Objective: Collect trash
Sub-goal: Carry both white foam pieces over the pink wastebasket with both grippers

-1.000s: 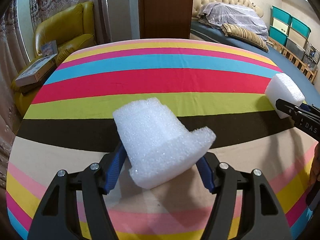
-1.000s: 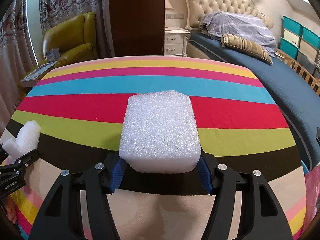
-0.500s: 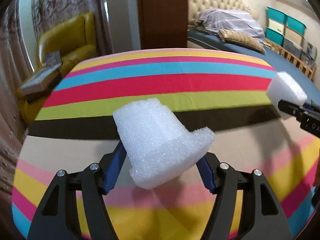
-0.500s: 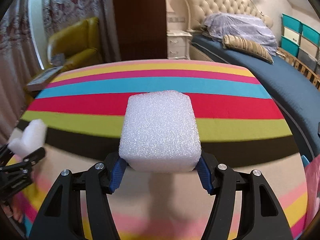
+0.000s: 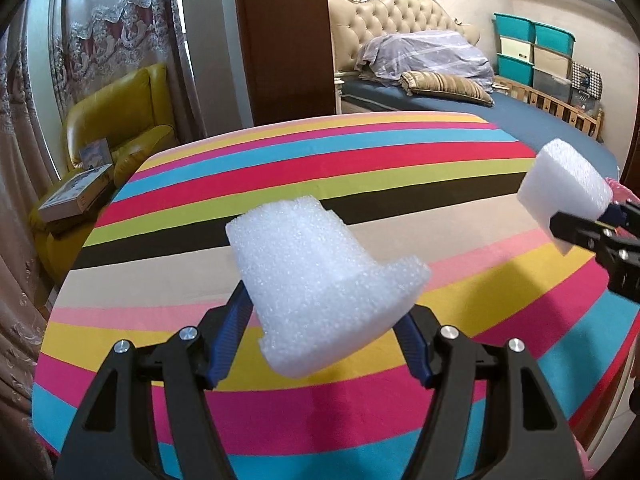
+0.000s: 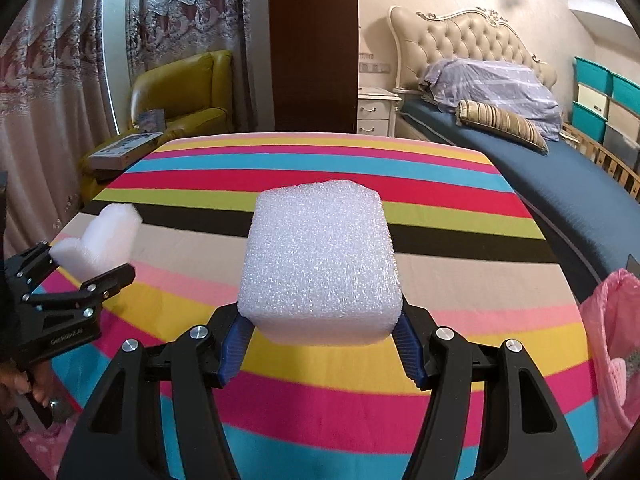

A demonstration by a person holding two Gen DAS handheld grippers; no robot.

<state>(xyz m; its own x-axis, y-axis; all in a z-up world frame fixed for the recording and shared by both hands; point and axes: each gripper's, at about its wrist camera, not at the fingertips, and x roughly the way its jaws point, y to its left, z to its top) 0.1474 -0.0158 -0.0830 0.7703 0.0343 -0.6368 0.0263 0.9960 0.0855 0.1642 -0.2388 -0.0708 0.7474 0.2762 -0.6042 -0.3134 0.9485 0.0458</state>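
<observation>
My left gripper (image 5: 324, 344) is shut on a white stepped foam piece (image 5: 320, 284) and holds it in the air above the striped table (image 5: 320, 168). My right gripper (image 6: 320, 348) is shut on a white rounded foam block (image 6: 320, 260), also held above the table. The right gripper with its block shows at the right edge of the left wrist view (image 5: 568, 188). The left gripper with its piece shows at the left of the right wrist view (image 6: 100, 240).
A pink plastic bag (image 6: 612, 320) hangs at the table's right edge. A yellow armchair (image 5: 120, 120) with boxes stands beyond the table's left side. A bed (image 6: 560, 168) lies to the right, a dark wooden cabinet (image 6: 312, 40) behind.
Both grippers have pulled back and risen with their foam pieces; more of the table's near stripes show. The pink bag has come into view at the right.
</observation>
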